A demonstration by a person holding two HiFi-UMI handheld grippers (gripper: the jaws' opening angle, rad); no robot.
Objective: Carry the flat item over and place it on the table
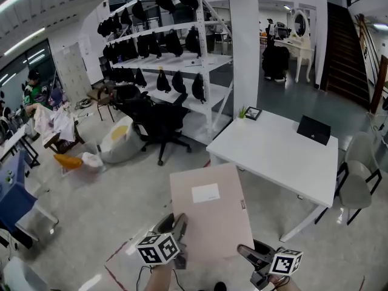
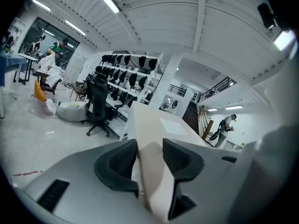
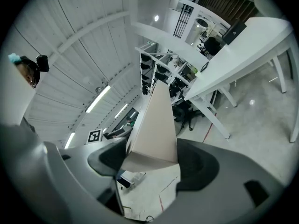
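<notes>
**Flat box** (image 1: pixel 211 220): beige, matt, card-like surface. Thin rectangular slab with squared corners. White rectangular label (image 1: pixel 205 193) on the upper face, print too small to read.

**Position:** held in the air, roughly level, above the glossy grey floor (image 1: pixel 121 193). Just short of the white table (image 1: pixel 285 159) and not on it, far edge near the table's near corner.

**Left gripper** (image 1: pixel 180 224): grey moulded plastic with dark hollowed pads. Clamped on the near left edge of the flat box, jaws narrowly apart with the board pressed between them. Cube with black-and-white square markers at the back, no readable writing.

**Right gripper** (image 1: pixel 247 253): same build, with a matching marker cube. Clamped on the near right corner of the flat box, jaws set wider, one pad against each side of the corner.

**Table:** smooth white top on white legs. On the far end a black laptop-like slab (image 1: pixel 313 130), a small green plant (image 1: pixel 243 111) and a dark picture frame (image 1: pixel 253 113).

**Surroundings:**
- Black swivel chair (image 1: pixel 159 123) on castors.
- White metal shelving (image 1: pixel 203 53) loaded with black bags.
- Pale beanbag (image 1: pixel 118 139).
- Grey chair (image 1: pixel 357 183) beside the table.
</notes>
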